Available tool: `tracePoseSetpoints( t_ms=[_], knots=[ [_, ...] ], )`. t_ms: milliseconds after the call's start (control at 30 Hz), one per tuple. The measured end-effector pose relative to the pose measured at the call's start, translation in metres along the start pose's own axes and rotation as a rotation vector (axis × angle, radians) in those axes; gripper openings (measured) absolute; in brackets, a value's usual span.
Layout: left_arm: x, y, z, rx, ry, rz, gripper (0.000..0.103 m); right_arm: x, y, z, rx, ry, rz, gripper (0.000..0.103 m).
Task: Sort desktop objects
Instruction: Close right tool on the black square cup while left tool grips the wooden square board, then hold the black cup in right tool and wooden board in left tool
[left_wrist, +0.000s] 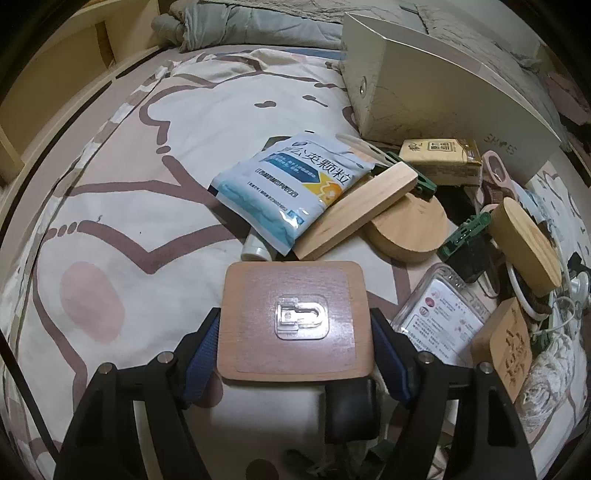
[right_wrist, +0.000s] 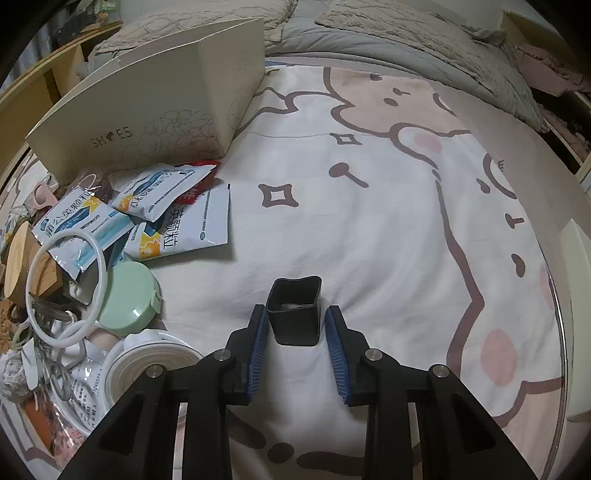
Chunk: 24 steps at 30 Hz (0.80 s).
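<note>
On the cartoon-print bedsheet (right_wrist: 369, 229), the right gripper (right_wrist: 295, 336) straddles a small black square cup (right_wrist: 294, 314) standing upright; its blue pads sit just off each side, a gap showing, so nothing is grasped. Left view: the left gripper (left_wrist: 295, 328) brackets a square wooden plaque (left_wrist: 295, 321) bearing a clear adhesive hook (left_wrist: 301, 316), pads at both edges, though I cannot tell whether they press. Farther off, right of the plaque, lie sachets (left_wrist: 291, 188), wooden blocks (left_wrist: 354, 212) and a shoe box (left_wrist: 443, 88).

Cartoon bedsheet (right_wrist: 369, 229) carries shoebox (right_wrist: 147, 110), sachets (right_wrist: 184, 221), black cup (right_wrist: 293, 314).
</note>
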<state>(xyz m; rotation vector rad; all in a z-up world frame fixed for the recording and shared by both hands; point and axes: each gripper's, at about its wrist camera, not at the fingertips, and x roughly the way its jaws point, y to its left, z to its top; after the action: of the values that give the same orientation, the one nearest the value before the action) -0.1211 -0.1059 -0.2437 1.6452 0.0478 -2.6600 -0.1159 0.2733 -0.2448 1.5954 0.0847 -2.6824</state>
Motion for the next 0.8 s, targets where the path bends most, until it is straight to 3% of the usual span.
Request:
tracePoseSetpoints(
  t_ms=[333,500,800],
  knots=[
    [0.0026,-0.0015,-0.0009,-0.012,0.009,0.018,0.077,0.0013,0.0067,-0.0019,-0.033,0.003,-0.021,0.032],
    [0.0033,0.0023,-0.0002,-0.104,0.039,0.018,0.086,0.0012,0.0064,-0.0018,-0.022,0.011,-0.017,0.032],
    [0.0042,0.0070,0.0051,-0.224,0.048,0.019,0.092,0.0016,0.0057,-0.0020,-0.017,0.015,-0.013,0.032]
  ],
)
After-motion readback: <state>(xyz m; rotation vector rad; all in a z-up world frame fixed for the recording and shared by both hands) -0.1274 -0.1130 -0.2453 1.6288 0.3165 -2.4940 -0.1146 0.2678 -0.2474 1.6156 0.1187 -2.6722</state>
